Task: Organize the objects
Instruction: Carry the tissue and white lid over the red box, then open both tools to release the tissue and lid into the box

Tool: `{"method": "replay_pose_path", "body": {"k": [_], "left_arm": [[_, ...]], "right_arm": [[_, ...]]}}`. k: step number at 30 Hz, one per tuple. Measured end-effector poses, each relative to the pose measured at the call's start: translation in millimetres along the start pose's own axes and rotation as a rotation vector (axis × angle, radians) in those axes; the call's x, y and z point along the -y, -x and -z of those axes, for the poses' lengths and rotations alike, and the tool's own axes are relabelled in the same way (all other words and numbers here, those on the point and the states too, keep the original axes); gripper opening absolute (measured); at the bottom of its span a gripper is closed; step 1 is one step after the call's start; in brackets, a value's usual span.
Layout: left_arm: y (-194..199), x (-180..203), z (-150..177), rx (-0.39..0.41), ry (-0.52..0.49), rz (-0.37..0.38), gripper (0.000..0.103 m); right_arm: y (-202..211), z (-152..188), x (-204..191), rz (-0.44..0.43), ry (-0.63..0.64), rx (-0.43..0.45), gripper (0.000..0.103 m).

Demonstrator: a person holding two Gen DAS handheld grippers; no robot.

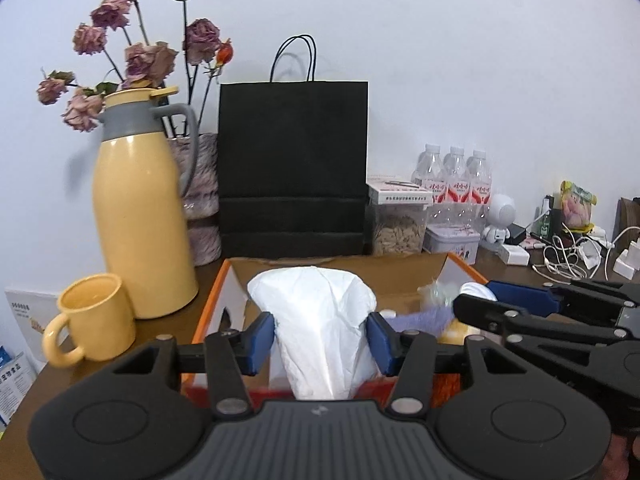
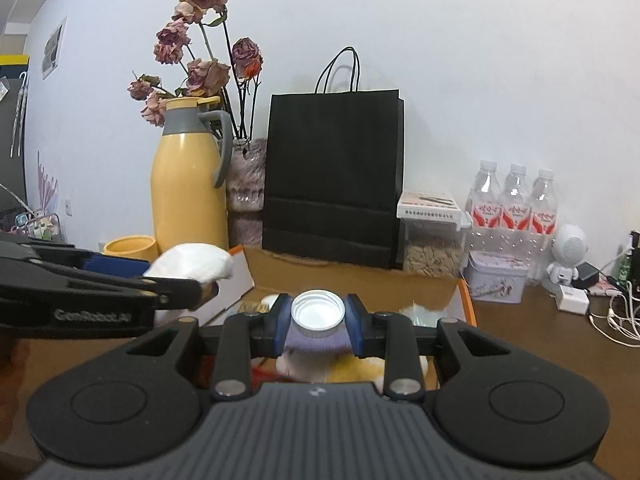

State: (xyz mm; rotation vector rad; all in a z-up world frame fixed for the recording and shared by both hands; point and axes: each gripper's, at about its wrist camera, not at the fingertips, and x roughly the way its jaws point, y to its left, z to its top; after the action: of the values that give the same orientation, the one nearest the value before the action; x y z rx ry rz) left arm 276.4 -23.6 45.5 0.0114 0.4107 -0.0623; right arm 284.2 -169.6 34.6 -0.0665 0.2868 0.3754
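Observation:
An open cardboard box (image 1: pixel 400 270) with orange edges sits on the brown table; it also shows in the right wrist view (image 2: pixel 360 280). My left gripper (image 1: pixel 322 334) is shut on a white crumpled bag (image 1: pixel 320 312) and holds it over the box's left part; the bag also shows in the right wrist view (image 2: pixel 192 266). My right gripper (image 2: pixel 318 322) is shut on a white bottle cap (image 2: pixel 318 312) above a purple fuzzy thing (image 2: pixel 312 344) in the box. The right gripper enters the left wrist view (image 1: pixel 476 300) from the right.
A yellow thermos jug (image 1: pixel 140 216), a yellow mug (image 1: pixel 94 320) and a vase of dried roses (image 1: pixel 132 56) stand at the left. A black paper bag (image 1: pixel 294 168) stands behind the box. Water bottles (image 1: pixel 454 182), a jar, a tin (image 1: pixel 452 242), a white robot toy (image 1: pixel 500 216) and cables (image 1: pixel 568 256) lie at the right.

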Motion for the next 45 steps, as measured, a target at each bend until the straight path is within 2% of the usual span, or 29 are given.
{"method": "replay_pose_path", "body": {"k": [7, 23, 25, 27, 28, 29, 31, 33, 34, 35, 45], "left_arm": [[-39.6, 3.4, -17.8, 0.004, 0.013, 0.015, 0.044], [-109.9, -4.1, -32.4, -0.049, 0.011, 0.009, 0.044], [-113.8, -4.7, -32.8, -0.052, 0.007, 0.006, 0.045], [-115.5, -4.5, -32.3, -0.052, 0.002, -0.003, 0.052], [-115.6, -4.6, -32.0, -0.049, -0.002, -0.008, 0.055], [-115.8, -4.6, -31.8, -0.046, -0.006, -0.013, 0.064], [-116.0, -3.8, -32.1, -0.044, -0.019, -0.015, 0.075], [-115.3, -3.0, -32.3, -0.042, -0.028, -0.018, 0.095], [-115.1, -2.8, -32.5, -0.039, -0.026, -0.022, 0.100], [-114.8, -3.2, -32.5, -0.033, -0.023, -0.027, 0.103], [-114.2, -3.6, -32.5, -0.033, -0.020, -0.039, 0.103]], "right_arm": [[-35.2, -7.6, 11.3, -0.012, -0.010, -0.010, 0.030], [-93.4, -10.8, 35.7, 0.008, -0.027, -0.065, 0.030], [-98.0, -10.1, 36.7, 0.008, -0.024, -0.073, 0.030], [-101.0, -9.6, 37.4, 0.008, -0.023, -0.082, 0.031], [-101.9, -9.1, 37.6, 0.010, -0.022, -0.087, 0.039], [-102.6, -8.3, 37.6, 0.013, -0.019, -0.095, 0.047], [-103.1, -6.6, 37.4, 0.028, -0.015, -0.100, 0.081], [-103.0, -5.9, 36.2, 0.034, -0.004, -0.103, 0.092], [-103.0, -5.8, 35.6, 0.033, -0.002, -0.104, 0.102], [-102.8, -5.7, 35.3, 0.031, -0.001, -0.105, 0.103], [-100.4, -6.8, 35.1, 0.033, -0.001, -0.095, 0.103]]}}
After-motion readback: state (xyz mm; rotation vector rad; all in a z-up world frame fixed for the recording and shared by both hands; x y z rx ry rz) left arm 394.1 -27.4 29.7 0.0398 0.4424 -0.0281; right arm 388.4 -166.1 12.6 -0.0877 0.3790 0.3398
